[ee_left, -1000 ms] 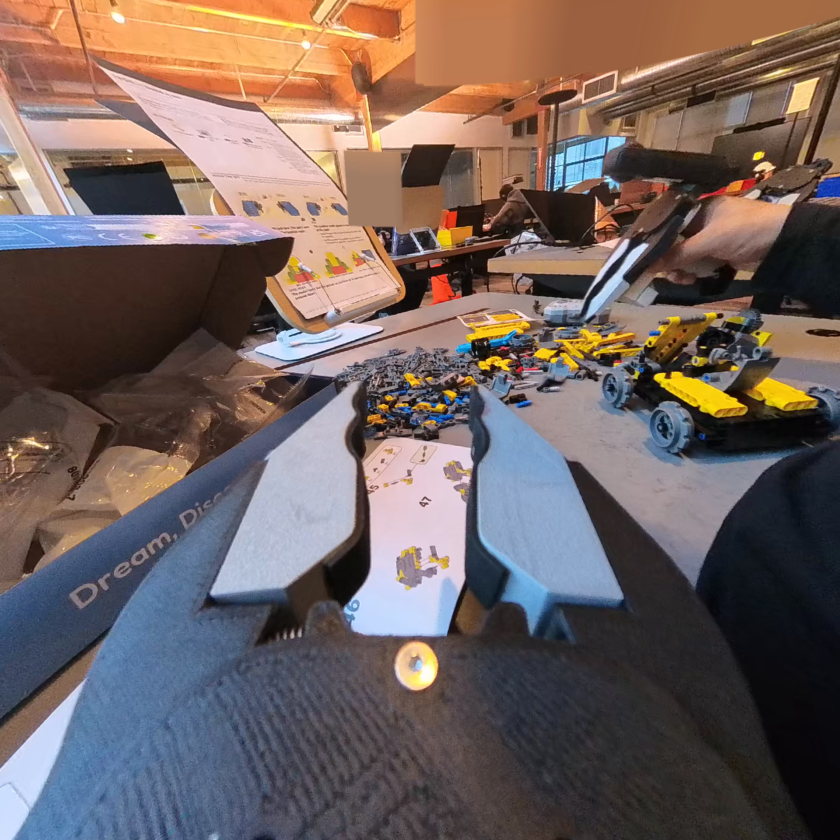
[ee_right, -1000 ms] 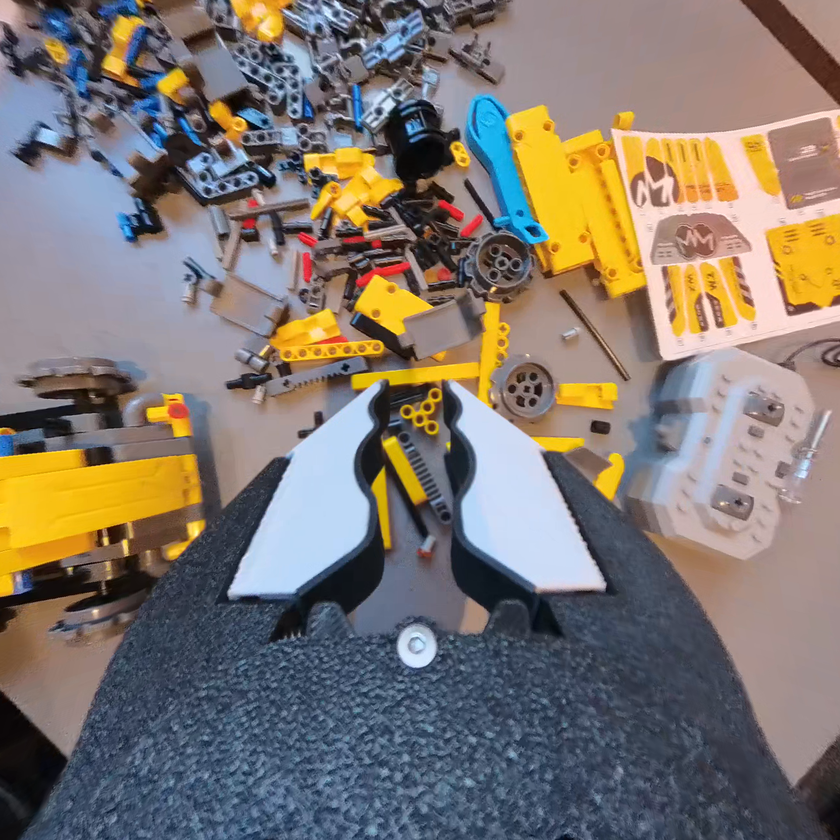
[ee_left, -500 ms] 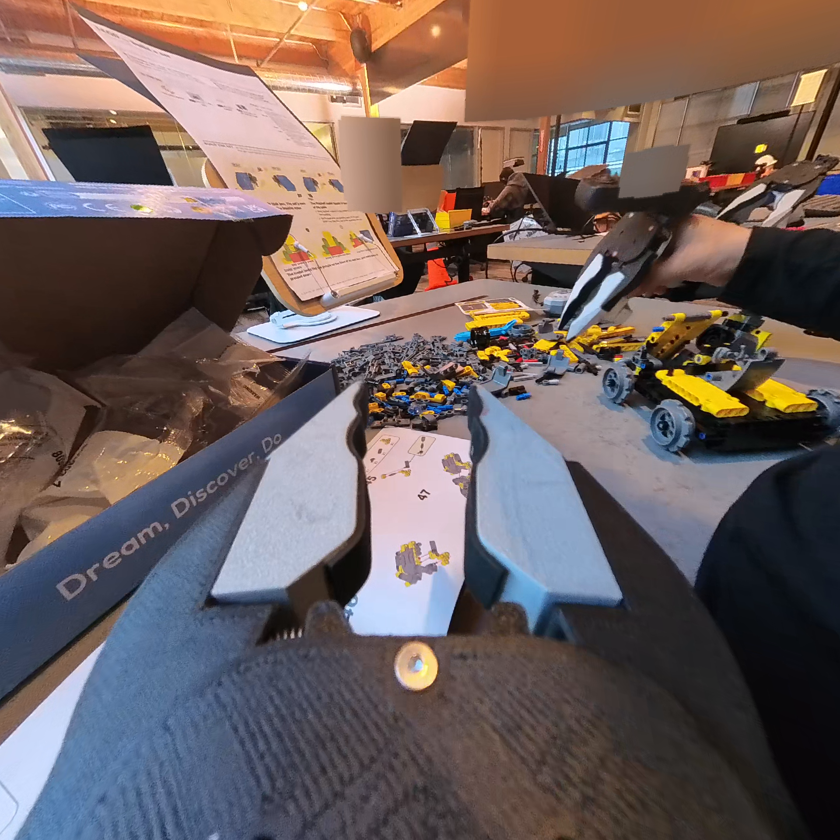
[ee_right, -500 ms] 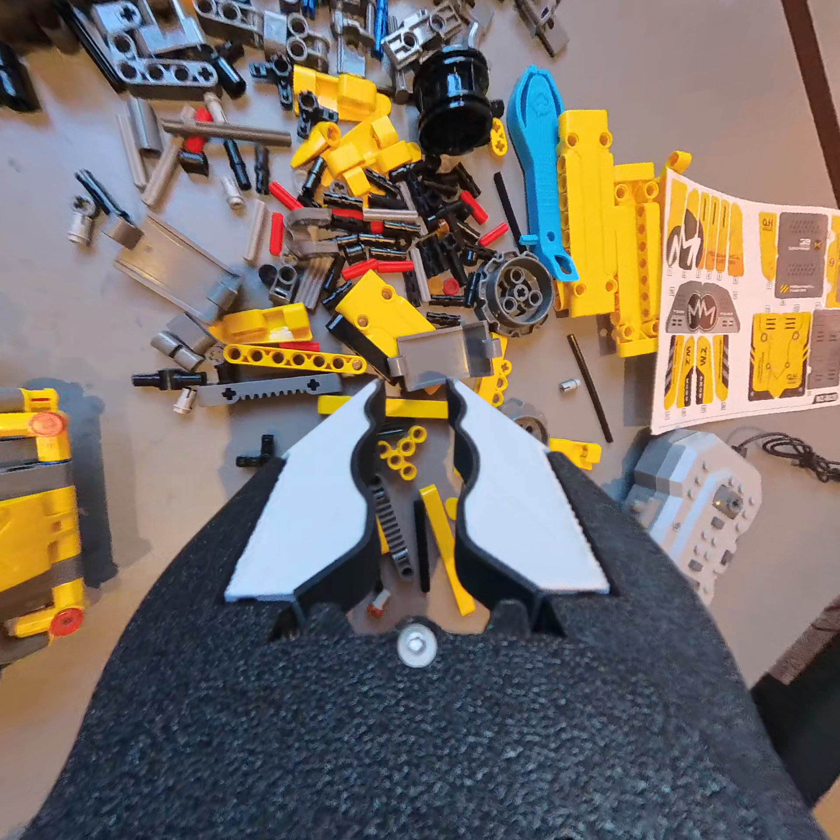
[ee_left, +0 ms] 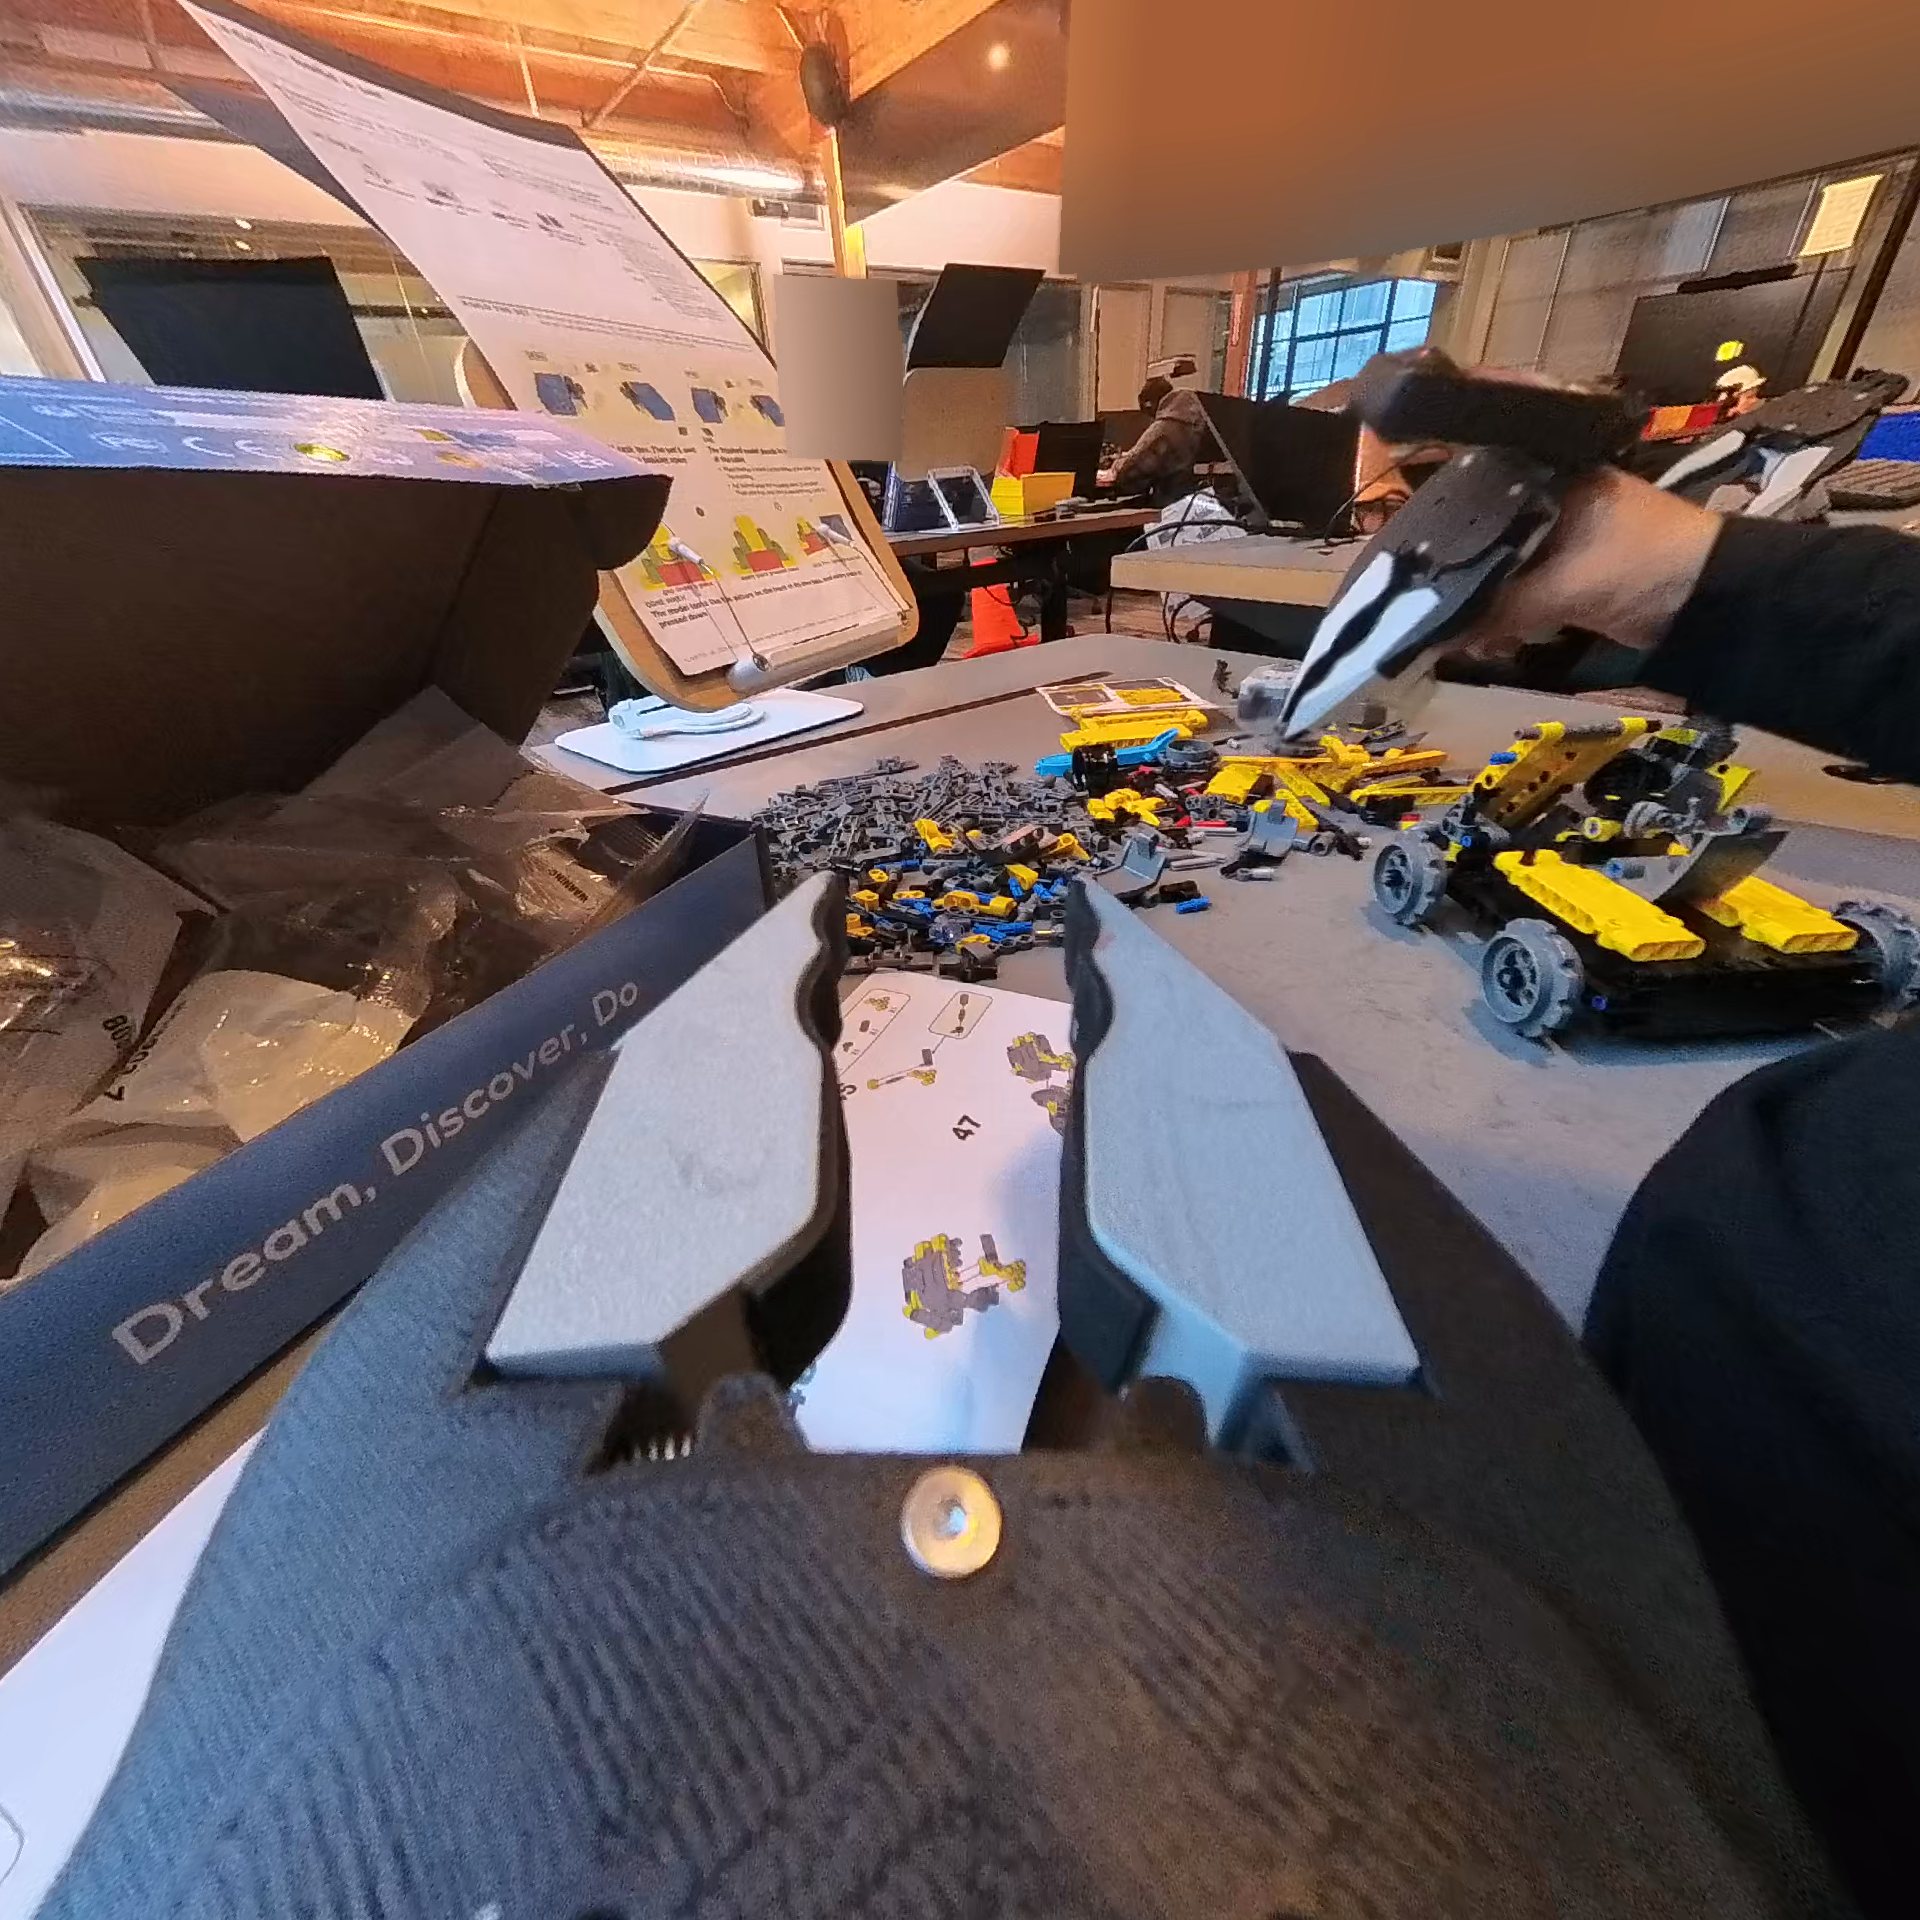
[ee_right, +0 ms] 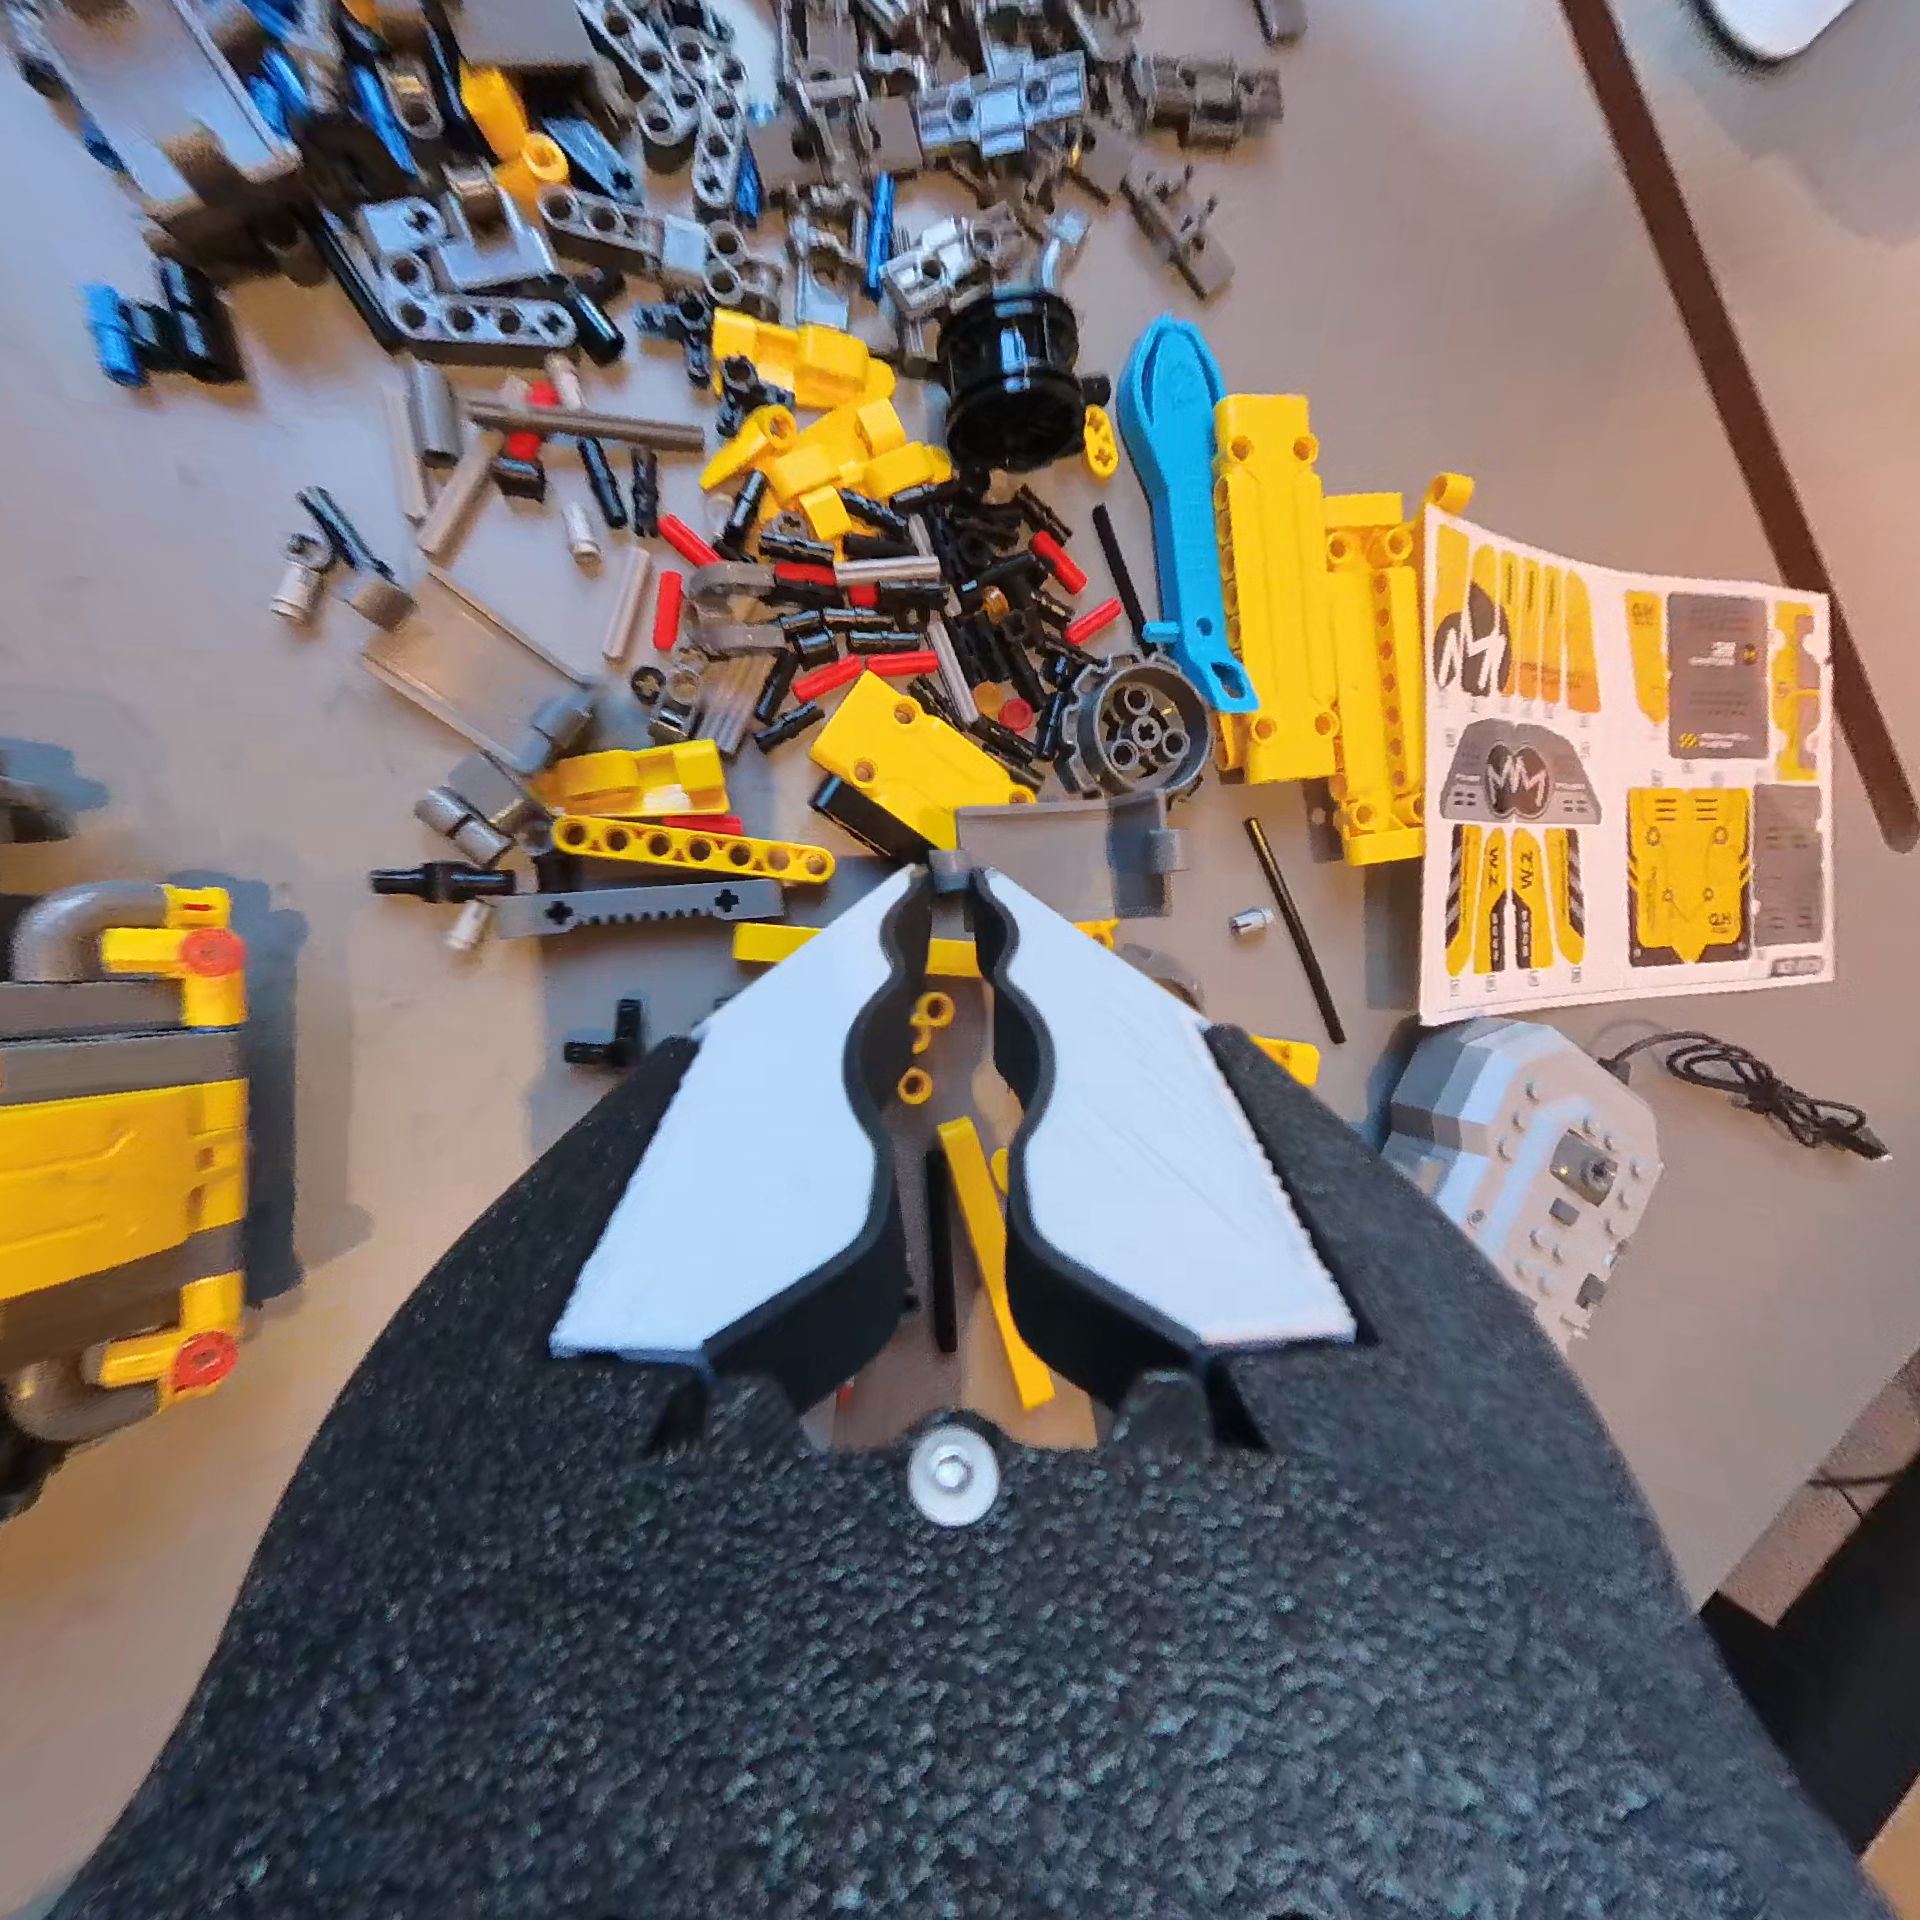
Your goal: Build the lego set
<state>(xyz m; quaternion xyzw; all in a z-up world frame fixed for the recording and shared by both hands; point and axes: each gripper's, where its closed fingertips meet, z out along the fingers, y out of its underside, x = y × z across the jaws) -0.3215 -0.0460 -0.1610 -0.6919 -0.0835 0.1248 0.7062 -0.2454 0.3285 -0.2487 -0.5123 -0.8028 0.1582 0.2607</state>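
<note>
While the left wrist view takes in the box [ee_left: 343,1174], manual [ee_left: 951,1195] and yellow model [ee_left: 1621,904], only the right wrist view shows the right gripper [ee_right: 948,878] pinching a corner of a grey panel [ee_right: 1049,857] amid loose parts. The left gripper [ee_left: 951,914] hovers over the manual, fingers spread. Half a second ago the right fingers were apart, short of the panel.

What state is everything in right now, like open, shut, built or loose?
left gripper: open, holding nothing, above the instruction booklet.
right gripper: nearly shut, tips at the corner of a grey panel piece.
cardboard box: open, plastic bags inside.
yellow vehicle: partly built, on its wheels.
sticker sheet: flat on the table.
</note>
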